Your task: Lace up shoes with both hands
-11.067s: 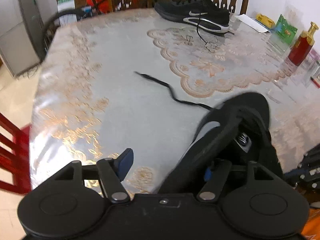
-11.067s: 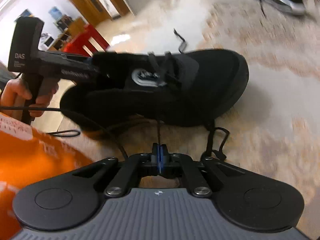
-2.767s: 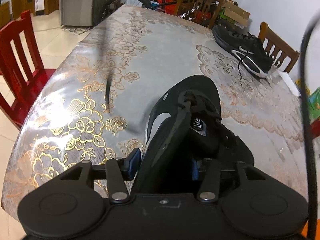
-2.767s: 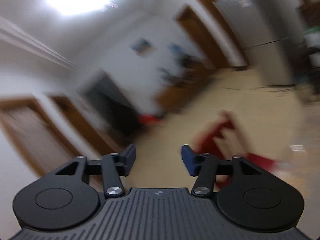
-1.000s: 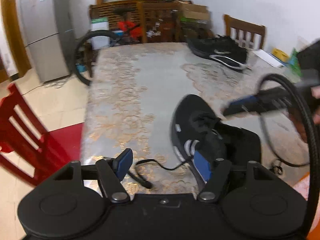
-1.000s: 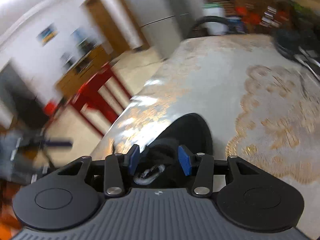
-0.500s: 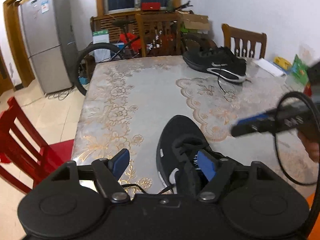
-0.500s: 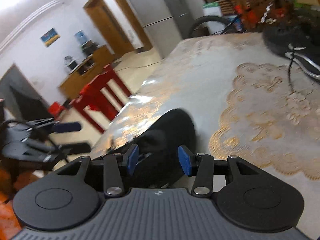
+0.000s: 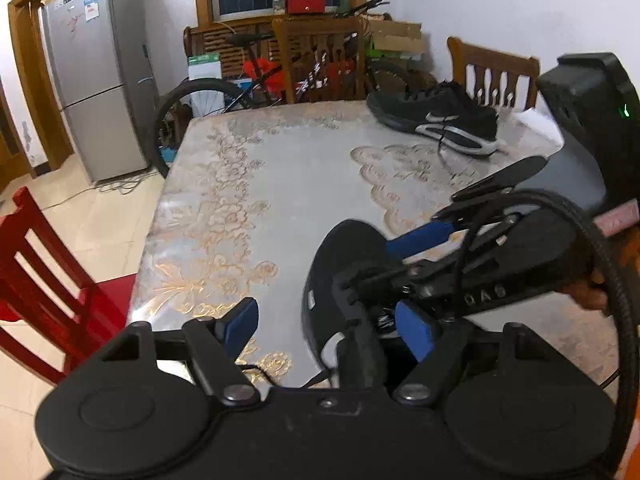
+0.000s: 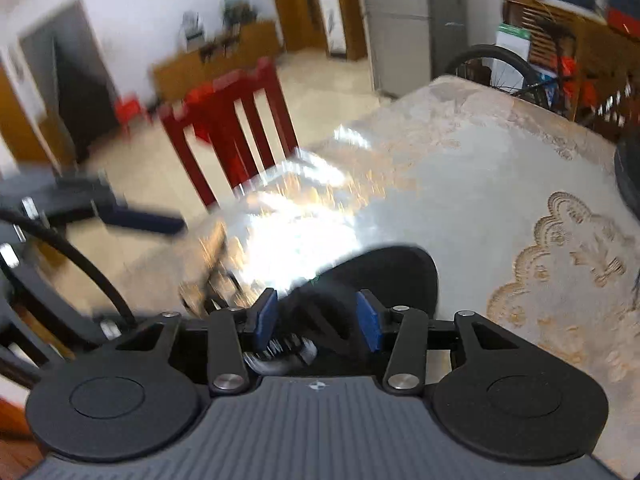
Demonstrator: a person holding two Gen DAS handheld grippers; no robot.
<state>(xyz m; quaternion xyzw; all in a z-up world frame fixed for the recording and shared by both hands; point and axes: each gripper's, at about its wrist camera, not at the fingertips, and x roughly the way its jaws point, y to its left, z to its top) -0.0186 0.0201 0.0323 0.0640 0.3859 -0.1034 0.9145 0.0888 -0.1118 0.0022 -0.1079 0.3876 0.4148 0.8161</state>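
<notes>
A black shoe (image 9: 340, 252) lies near the table's front edge, toe pointing away. My left gripper (image 9: 327, 328) is open just behind it; the shoe's heel side stands by its right pad and a loose black lace (image 9: 260, 372) runs below the left pad. My right gripper (image 9: 392, 260) comes in from the right over the shoe's throat. In the right wrist view the right gripper (image 10: 317, 318) is open, its pads on either side of the shoe's (image 10: 400, 276) tongue and laces, and the left gripper (image 10: 136, 216) is a blur at the left.
A second black shoe (image 9: 436, 116) with a white stripe rests at the table's (image 9: 280, 184) far right, lace trailing. A red chair (image 9: 40, 280) stands at the left edge. Wooden chairs, a bicycle and a fridge (image 9: 96, 80) are beyond. A hand (image 9: 592, 292) and cable (image 9: 616, 280) are on the right.
The right gripper has swung in from the right and rolled, and now straddles the shoe's throat. The left gripper's jaws have widened a little and it has shifted along the shoe.
</notes>
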